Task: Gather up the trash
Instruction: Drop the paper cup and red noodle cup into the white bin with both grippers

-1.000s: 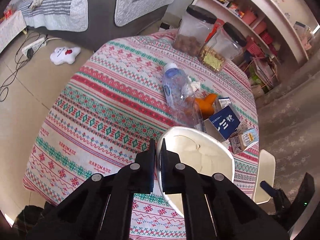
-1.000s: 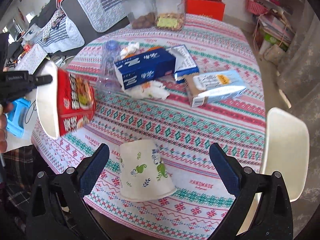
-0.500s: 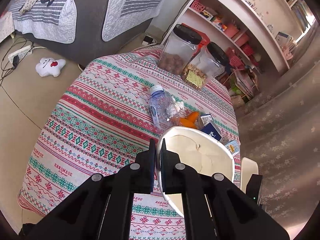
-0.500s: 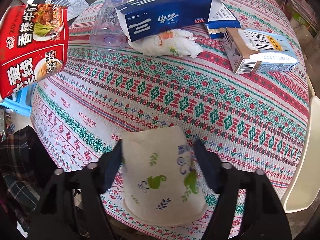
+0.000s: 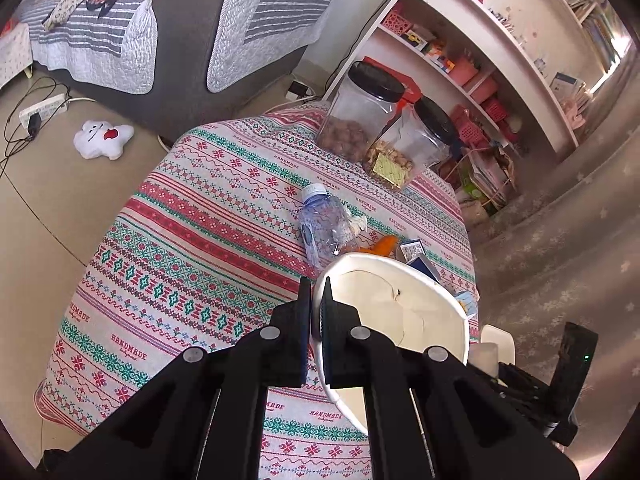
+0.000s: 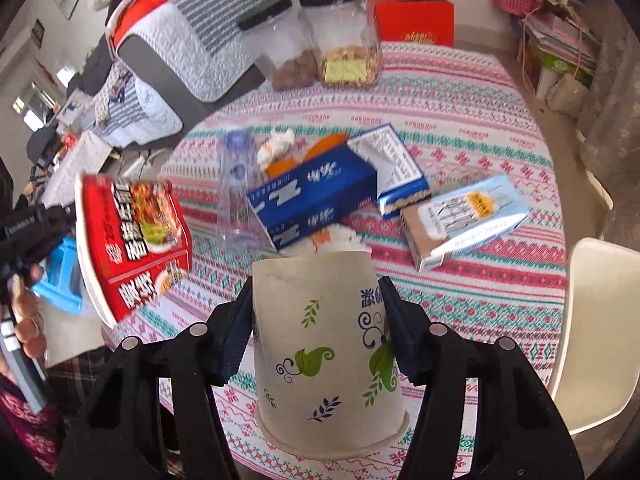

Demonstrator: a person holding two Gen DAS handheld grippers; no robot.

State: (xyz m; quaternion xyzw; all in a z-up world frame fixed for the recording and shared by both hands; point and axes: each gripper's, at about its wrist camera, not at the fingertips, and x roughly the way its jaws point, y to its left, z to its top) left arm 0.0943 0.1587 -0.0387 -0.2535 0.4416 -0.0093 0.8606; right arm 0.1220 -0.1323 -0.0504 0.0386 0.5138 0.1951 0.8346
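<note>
My left gripper (image 5: 315, 300) is shut on the rim of a red instant-noodle bowl (image 5: 396, 312), held above the table's near edge; the bowl also shows at the left of the right wrist view (image 6: 132, 240). My right gripper (image 6: 316, 308) is shut on an upside-down white paper cup with green leaves (image 6: 324, 352), lifted off the cloth. On the table lie a clear plastic bottle (image 6: 236, 196), a blue tissue box (image 6: 312, 196), crumpled tissue (image 6: 276, 144), orange peel (image 6: 324, 144), a blue-white pack (image 6: 400, 168) and a milk carton (image 6: 464, 220).
Two black-lidded jars (image 5: 360, 116) (image 5: 412, 148) stand at the table's far side. A white chair (image 6: 592, 332) is at the right of the round table with the patterned cloth (image 5: 192, 216). A blue stool (image 6: 60, 280) and a sofa (image 5: 180, 20) are to the left.
My right gripper has closed on the paper cup and lifted it from the cloth. My left gripper has risen and pulled back with the noodle bowl.
</note>
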